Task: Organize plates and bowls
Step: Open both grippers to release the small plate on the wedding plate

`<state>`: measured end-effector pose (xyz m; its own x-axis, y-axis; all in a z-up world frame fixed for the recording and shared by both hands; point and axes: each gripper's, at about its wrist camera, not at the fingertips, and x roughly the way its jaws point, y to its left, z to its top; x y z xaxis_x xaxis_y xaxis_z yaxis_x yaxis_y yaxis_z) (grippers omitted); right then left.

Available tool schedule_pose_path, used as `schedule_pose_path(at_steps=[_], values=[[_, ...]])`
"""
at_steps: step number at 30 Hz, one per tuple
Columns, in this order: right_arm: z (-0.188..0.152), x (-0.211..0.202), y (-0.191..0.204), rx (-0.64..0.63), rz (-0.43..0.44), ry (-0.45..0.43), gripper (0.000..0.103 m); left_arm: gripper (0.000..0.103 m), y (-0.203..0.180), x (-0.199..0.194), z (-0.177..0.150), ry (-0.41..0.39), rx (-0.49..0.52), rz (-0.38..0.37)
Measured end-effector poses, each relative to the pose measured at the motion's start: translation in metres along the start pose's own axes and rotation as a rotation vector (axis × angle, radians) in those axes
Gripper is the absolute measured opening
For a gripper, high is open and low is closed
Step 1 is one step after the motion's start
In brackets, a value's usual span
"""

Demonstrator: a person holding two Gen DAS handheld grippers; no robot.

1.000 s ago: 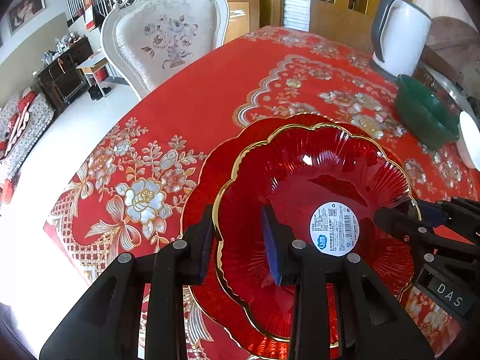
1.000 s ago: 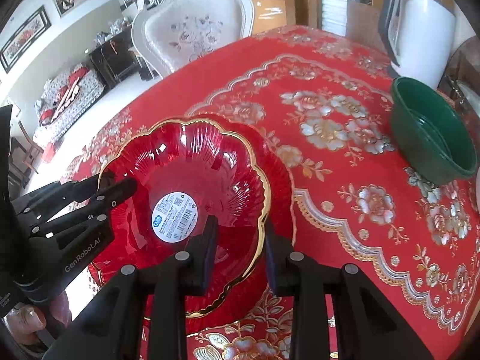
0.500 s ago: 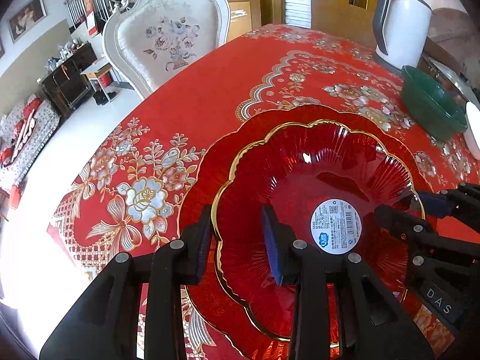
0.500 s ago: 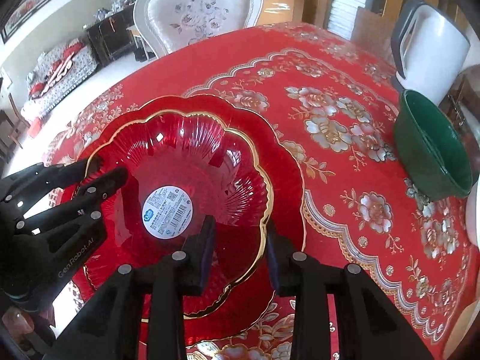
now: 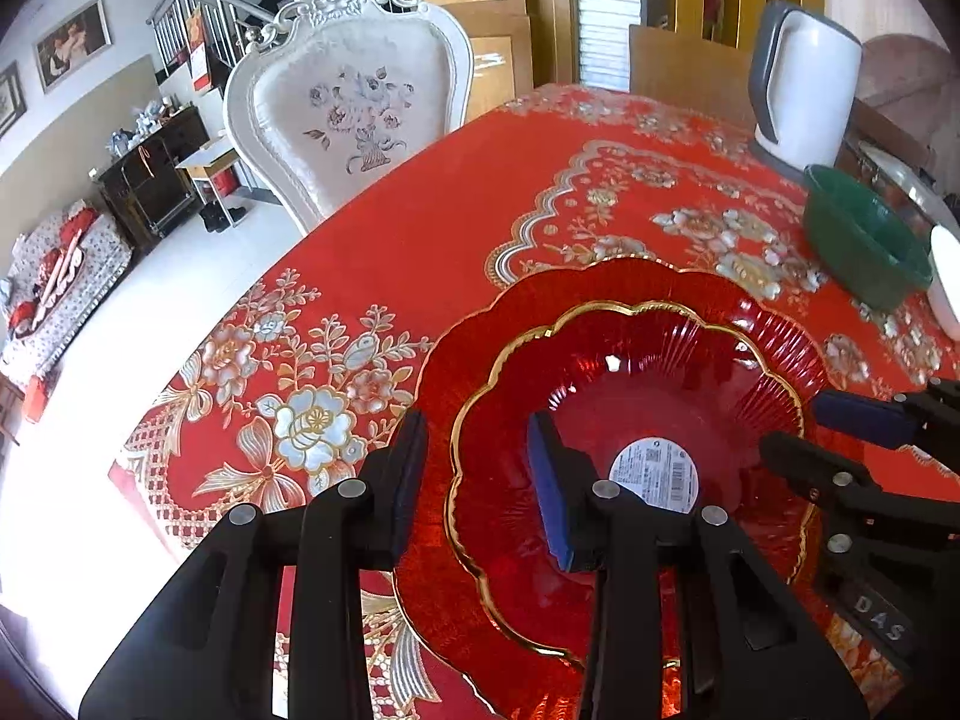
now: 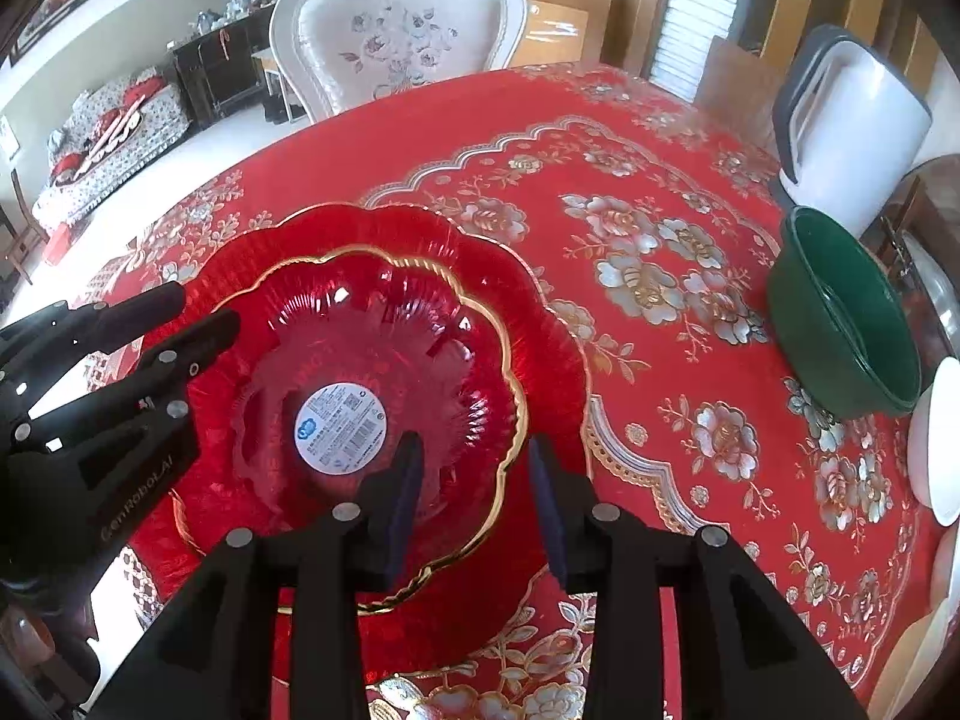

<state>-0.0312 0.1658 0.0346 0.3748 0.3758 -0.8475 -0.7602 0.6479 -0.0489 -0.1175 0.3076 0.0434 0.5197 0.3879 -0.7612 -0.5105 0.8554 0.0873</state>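
Observation:
A red glass bowl (image 5: 648, 396) with a gold scalloped rim and a white round label sits inside a larger red scalloped plate (image 5: 468, 360) on the red flowered tablecloth. My left gripper (image 5: 477, 480) is open, its fingers astride the bowl's near-left rim. My right gripper (image 6: 474, 486) is open, astride the bowl's (image 6: 384, 348) near-right rim above the plate (image 6: 540, 312). Each gripper shows in the other's view. A green bowl (image 6: 840, 312) stands at the right.
A white electric kettle (image 6: 852, 132) stands at the back right by the green bowl (image 5: 864, 240). White dishes (image 6: 936, 438) lie at the far right edge. A white upholstered chair (image 5: 348, 114) stands behind the table. The table's edge runs along the left.
Both grippers' jaws have opened wider around the bowl's rim. The bowl has come down into the larger plate. Both cameras have drawn back and up a little.

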Motion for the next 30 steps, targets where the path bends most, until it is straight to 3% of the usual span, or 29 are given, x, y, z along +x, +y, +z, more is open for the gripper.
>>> schedule_pose_path(at_steps=[4, 5, 6, 8, 21, 23, 30], values=[[-0.002, -0.011, -0.007, 0.041, 0.031, -0.031, 0.036, 0.035, -0.002, -0.005, 0.002, -0.012, -0.011, -0.021], [-0.002, -0.013, -0.008, 0.047, 0.038, -0.035, 0.037, 0.042, -0.003, -0.006, 0.002, -0.016, -0.013, -0.027], [-0.003, -0.014, -0.008, 0.054, 0.046, -0.040, 0.037, 0.054, -0.004, -0.007, 0.002, -0.020, -0.014, -0.033], [-0.004, -0.016, -0.009, 0.061, 0.060, -0.044, 0.037, 0.061, -0.007, -0.009, 0.002, -0.031, -0.016, -0.041], [-0.016, -0.037, -0.031, 0.146, 0.124, -0.095, 0.037, 0.061, -0.028, -0.025, 0.006, -0.065, -0.001, -0.076], [-0.019, -0.043, -0.036, 0.165, 0.137, -0.108, 0.042, 0.061, -0.035, -0.031, 0.007, -0.076, 0.006, -0.090], [-0.031, -0.067, -0.067, 0.237, 0.107, -0.163, 0.046, 0.061, -0.068, -0.048, 0.013, -0.108, 0.030, -0.152]])
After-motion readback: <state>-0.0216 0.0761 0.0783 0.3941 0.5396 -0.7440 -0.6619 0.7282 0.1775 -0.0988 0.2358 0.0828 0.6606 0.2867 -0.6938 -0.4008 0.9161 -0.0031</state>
